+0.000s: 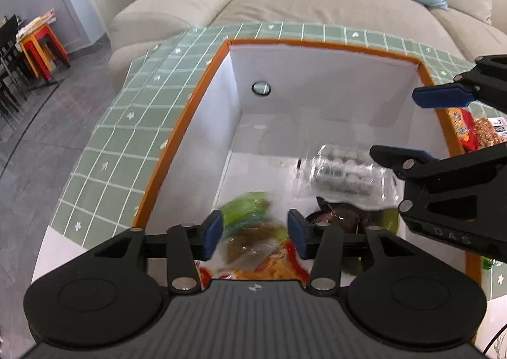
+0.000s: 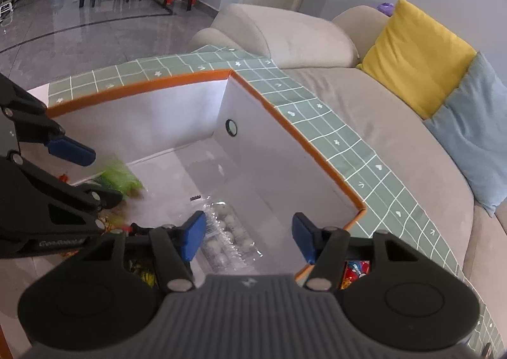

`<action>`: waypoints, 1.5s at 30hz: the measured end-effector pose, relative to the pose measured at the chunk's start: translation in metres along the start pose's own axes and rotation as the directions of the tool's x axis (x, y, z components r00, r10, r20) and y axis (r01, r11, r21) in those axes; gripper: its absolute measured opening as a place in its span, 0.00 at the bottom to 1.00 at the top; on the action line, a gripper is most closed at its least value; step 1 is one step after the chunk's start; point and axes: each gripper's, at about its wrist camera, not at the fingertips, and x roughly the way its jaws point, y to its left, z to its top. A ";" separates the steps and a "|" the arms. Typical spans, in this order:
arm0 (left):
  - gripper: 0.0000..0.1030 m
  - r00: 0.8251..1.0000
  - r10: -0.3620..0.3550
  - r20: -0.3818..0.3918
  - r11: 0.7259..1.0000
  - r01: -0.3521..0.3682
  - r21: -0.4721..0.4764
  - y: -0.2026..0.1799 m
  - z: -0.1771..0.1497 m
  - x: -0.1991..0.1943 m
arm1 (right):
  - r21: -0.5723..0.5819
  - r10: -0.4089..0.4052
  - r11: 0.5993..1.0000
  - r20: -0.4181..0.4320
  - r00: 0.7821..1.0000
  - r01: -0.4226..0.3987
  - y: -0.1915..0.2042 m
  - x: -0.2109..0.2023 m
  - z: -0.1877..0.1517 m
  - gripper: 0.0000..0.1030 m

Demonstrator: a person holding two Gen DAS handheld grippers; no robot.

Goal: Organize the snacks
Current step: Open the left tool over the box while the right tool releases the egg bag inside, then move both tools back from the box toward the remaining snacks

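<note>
Over the orange-rimmed box [image 1: 320, 80]; left gripper [image 1: 255, 233] wide, empty; right gripper [image 2: 248, 238] wide, empty; far floor bare

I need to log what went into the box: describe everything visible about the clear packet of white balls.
The clear plastic packet of small white balls is a crinkly, glossy transparent wrap with round, off-white pieces in rows and a white barcode label on top. It lies flat on the white floor of the orange-rimmed white storage box, toward its right side, clear of the walls. Its near edge meets a dark brown wrapped snack. The right gripper hangs above it, open, not touching it.
</note>
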 end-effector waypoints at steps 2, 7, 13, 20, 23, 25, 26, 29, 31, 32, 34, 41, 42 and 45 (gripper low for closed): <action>0.65 1.000 0.001 0.020 1.000 -0.001 0.004 -0.002 0.000 -0.003 | 0.006 -0.014 1.000 0.005 1.000 0.014 -0.001 -0.002 -0.001 0.58; 0.65 0.998 -0.013 0.069 1.000 0.014 -0.014 -0.001 0.000 -0.013 | 0.059 -0.033 0.998 0.022 0.999 0.032 -0.010 -0.013 -0.005 0.58; 0.65 0.984 -0.062 0.167 0.993 0.077 -0.086 0.000 0.001 -0.038 | 0.168 -0.074 0.984 0.074 0.994 0.061 -0.031 -0.047 -0.015 0.64; 0.66 0.952 -0.116 0.283 0.987 0.142 -0.073 -0.022 0.003 -0.072 | 0.324 -0.132 0.942 0.106 0.986 0.091 -0.058 -0.101 -0.047 0.68; 0.66 0.937 -0.155 0.312 0.982 0.182 -0.058 -0.036 0.002 -0.084 | 0.385 -0.155 0.917 0.094 0.983 0.107 -0.069 -0.121 -0.067 0.69; 0.66 0.928 -0.193 0.319 0.976 0.216 -0.039 -0.048 0.000 -0.091 | 0.418 -0.171 0.900 0.082 0.982 0.122 -0.076 -0.132 -0.084 0.69; 0.66 0.924 -0.213 0.317 0.972 0.233 -0.025 -0.055 -0.001 -0.094 | 0.432 -0.180 0.892 0.073 0.981 0.132 -0.078 -0.137 -0.093 0.69; 0.66 0.915 -0.266 0.304 0.962 0.271 0.027 -0.077 -0.006 -0.098 | 0.462 -0.205 0.871 0.032 0.978 0.167 -0.083 -0.149 -0.121 0.69; 0.66 0.911 -0.296 0.286 0.955 0.290 0.066 -0.094 -0.007 -0.098 | 0.483 -0.222 0.853 -0.001 0.975 0.195 -0.085 -0.153 -0.139 0.69; 0.66 0.910 -0.309 0.276 0.951 0.297 0.085 -0.102 -0.008 -0.097 | 0.497 -0.225 0.844 -0.017 0.974 0.203 -0.087 -0.155 -0.148 0.69; 0.66 0.912 -0.325 0.252 0.945 0.306 0.113 -0.117 -0.012 -0.094 | 0.530 -0.226 0.820 -0.044 0.973 0.214 -0.091 -0.159 -0.166 0.69; 0.66 0.903 -0.388 0.184 0.917 0.359 0.173 -0.155 -0.032 -0.087 | 0.627 -0.230 0.736 -0.123 0.965 0.255 -0.099 -0.160 -0.217 0.69; 0.66 0.901 -0.394 0.180 0.914 0.364 0.177 -0.158 -0.034 -0.086 | 0.636 -0.227 0.728 -0.129 0.965 0.256 -0.100 -0.159 -0.222 0.69; 0.66 0.896 -0.409 0.169 0.907 0.379 0.184 -0.166 -0.040 -0.082 | 0.656 -0.220 0.709 -0.141 0.965 0.257 -0.099 -0.155 -0.233 0.69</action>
